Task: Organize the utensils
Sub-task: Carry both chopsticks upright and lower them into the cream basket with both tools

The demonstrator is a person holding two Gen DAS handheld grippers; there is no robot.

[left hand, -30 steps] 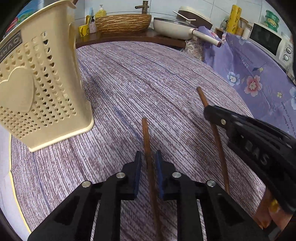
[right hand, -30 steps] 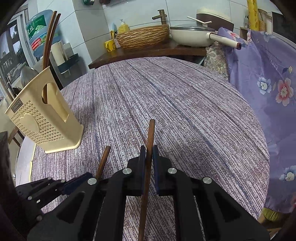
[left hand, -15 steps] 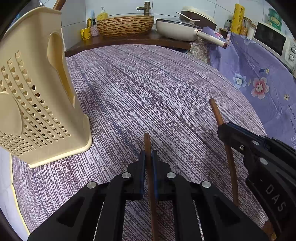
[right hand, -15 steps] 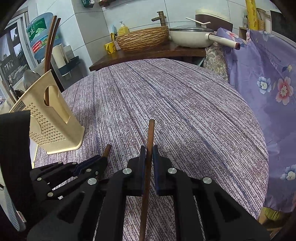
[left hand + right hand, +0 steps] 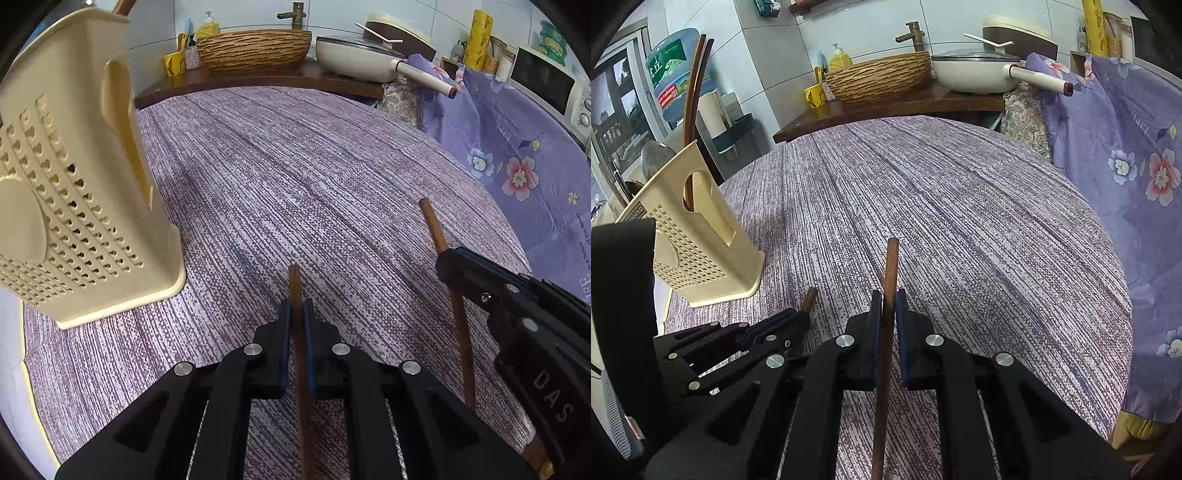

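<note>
My left gripper [image 5: 296,314] is shut on a brown wooden utensil handle [image 5: 295,284] that points forward over the purple tablecloth. My right gripper [image 5: 886,306] is shut on a second wooden handle [image 5: 890,262]. Each gripper shows in the other's view: the right gripper [image 5: 448,260] with its handle [image 5: 434,229], the left gripper [image 5: 798,317] low at the left. A cream perforated utensil holder [image 5: 66,192] stands close on my left; in the right wrist view the holder [image 5: 698,243] holds two wooden handles [image 5: 692,92].
The round table [image 5: 960,206] carries a purple woven cloth. Behind it a wooden counter [image 5: 258,79] holds a woven basket [image 5: 255,48] and a white pan [image 5: 358,57]. A floral purple cloth [image 5: 517,155] hangs at the right. A water bottle [image 5: 677,74] stands far left.
The left gripper closed on its wooden handle, then lifted and drew nearer the holder. The right gripper kept its hold and barely moved.
</note>
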